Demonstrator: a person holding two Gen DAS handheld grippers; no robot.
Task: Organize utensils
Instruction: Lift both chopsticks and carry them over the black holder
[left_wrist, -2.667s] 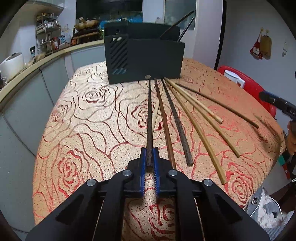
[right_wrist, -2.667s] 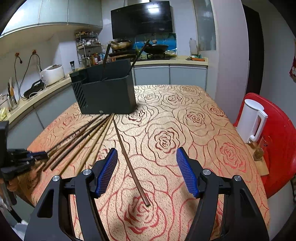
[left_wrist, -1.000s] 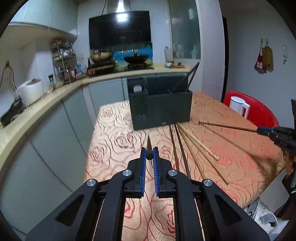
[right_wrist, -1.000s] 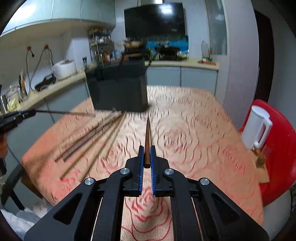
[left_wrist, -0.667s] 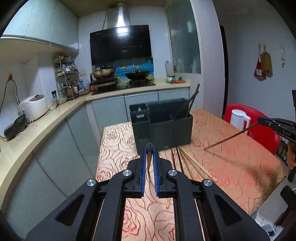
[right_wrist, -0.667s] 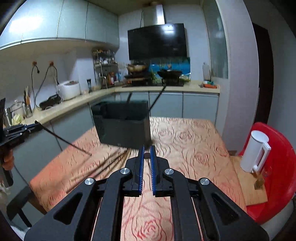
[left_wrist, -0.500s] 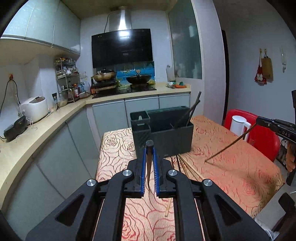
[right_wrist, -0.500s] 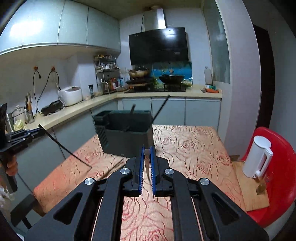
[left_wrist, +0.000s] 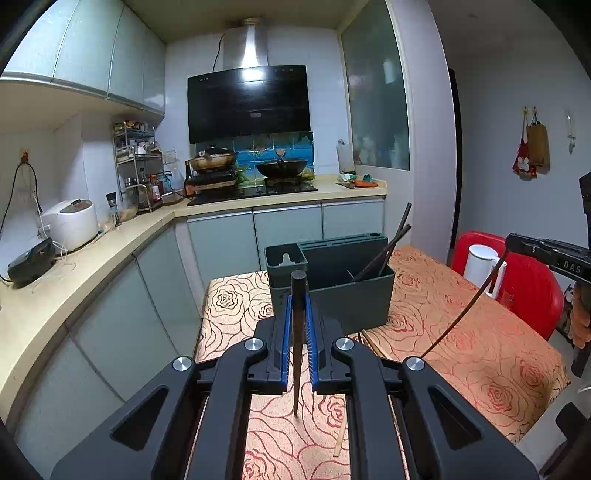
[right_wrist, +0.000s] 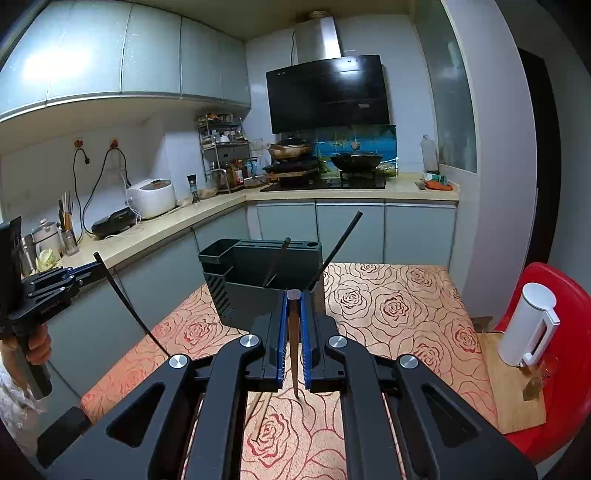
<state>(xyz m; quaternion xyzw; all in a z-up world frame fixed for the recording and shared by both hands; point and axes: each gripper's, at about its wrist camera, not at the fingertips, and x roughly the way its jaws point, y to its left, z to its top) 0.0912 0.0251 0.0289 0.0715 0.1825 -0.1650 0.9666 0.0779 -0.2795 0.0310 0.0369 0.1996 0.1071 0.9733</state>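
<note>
The left gripper (left_wrist: 297, 334) is clamped on 1 dark wooden chopstick (left_wrist: 297, 332), hanging tip-down above the rose-patterned tablecloth (left_wrist: 461, 332). The right gripper (right_wrist: 291, 334) likewise pinches 1 brown chopstick (right_wrist: 293, 354). The dark plastic utensil holder (right_wrist: 258, 291) stands just beyond, with 2 chopsticks already inside. Best to bring each tip over the open compartment, keep the sticks near vertical, lower them past the rim, then release.

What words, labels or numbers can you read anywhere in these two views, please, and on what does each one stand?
"DAS": white letters on the side of the right gripper, cut off by the picture's edge.
Faint print on the side of the left gripper: too small to read.
Small mark on the range hood: too blurred to read.
</note>
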